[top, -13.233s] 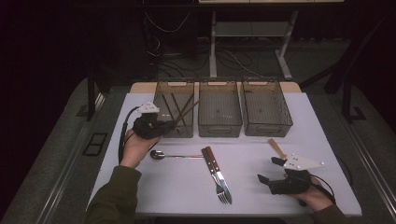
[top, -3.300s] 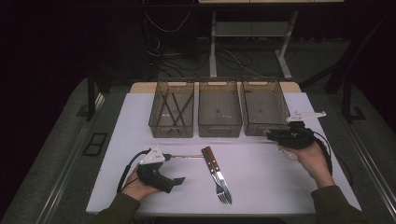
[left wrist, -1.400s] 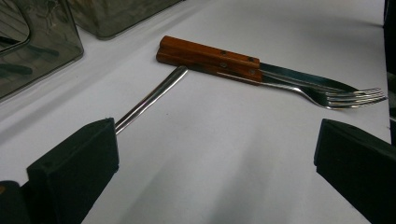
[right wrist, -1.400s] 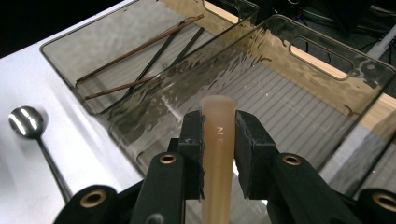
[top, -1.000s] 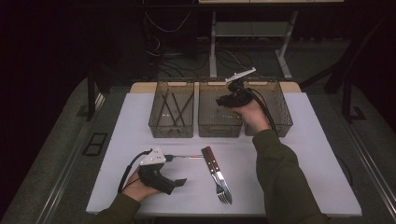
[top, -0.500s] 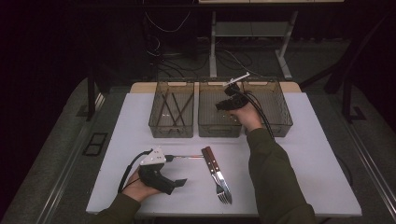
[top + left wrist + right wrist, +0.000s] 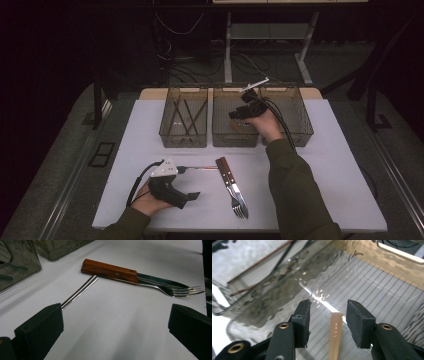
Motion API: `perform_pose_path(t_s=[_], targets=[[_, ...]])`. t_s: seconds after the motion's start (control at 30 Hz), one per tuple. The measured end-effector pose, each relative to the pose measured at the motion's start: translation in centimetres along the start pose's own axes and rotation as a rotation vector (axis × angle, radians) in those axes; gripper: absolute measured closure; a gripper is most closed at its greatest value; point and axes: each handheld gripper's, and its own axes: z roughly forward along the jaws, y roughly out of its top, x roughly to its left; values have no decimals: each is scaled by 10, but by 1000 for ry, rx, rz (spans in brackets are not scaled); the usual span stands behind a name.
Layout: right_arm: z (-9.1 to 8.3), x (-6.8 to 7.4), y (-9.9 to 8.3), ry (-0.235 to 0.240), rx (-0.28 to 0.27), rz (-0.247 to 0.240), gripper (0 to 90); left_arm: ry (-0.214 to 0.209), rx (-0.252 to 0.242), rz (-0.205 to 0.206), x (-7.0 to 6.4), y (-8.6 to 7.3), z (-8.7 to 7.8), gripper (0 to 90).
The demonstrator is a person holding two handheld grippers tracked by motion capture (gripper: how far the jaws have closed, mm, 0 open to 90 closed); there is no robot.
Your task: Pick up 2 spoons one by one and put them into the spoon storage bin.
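Three bins — one fork, one knife

Since 13.2 s ago, my right gripper has left the table's near right corner and crossed to the middle bin, jaws now apart inside it. The pale wooden piece that lay beside it on the table now lies on the bin floor between those jaws. My left gripper came back from the left bin to the near edge, jaws apart.
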Motion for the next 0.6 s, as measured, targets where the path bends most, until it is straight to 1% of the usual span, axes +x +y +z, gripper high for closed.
perform_pose_path(t_s=[0.1, 0.13, 0.2, 0.23, 0.27, 0.33, 0.37, 0.4, 0.47, 0.5, 0.53, 0.6], targets=[[-8, 4, -1, 9, -7, -14, 464, 1, 0, 5, 0, 0, 0, 0], [-11, 5, -1, 9, -12, -15, 443, 0, -5, -1, 0, 0, 1, 0], [-17, 7, -4, 2, -37, -23, 404, 2, 3, 4, 0, 0, 0, 0], [-22, 8, -6, 4, -51, -20, 388, 2, 5, 5, 0, 0, 0, 0], [-25, 9, -8, 7, -65, -18, 375, 1, 5, 5, 0, 0, 0, 0], [-32, 10, -12, 4, -78, -38, 325, 3, 3, 5, 0, 0, 0, 0], [-36, 11, -14, 3, -90, -44, 318, 0, 4, 1, 0, 0, 0, 0], [-40, 11, -17, 7, -101, -49, 311, 1, 2, -4, 0, 0, 0, 0], [-49, 11, -23, 27, -120, -45, 295, 2, 2, -4, 0, 0, 0, 0], [-53, 11, -26, 29, -134, -50, 282, 1, 0, -4, 0, 0, 0, 0], [-57, 11, -29, 31, -149, -64, 274, 1, 1, -4, 0, 0, 0, 0], [-65, 11, -35, 37, -162, -67, 236, 3, 0, -6, 0, 0, 1, 0]])
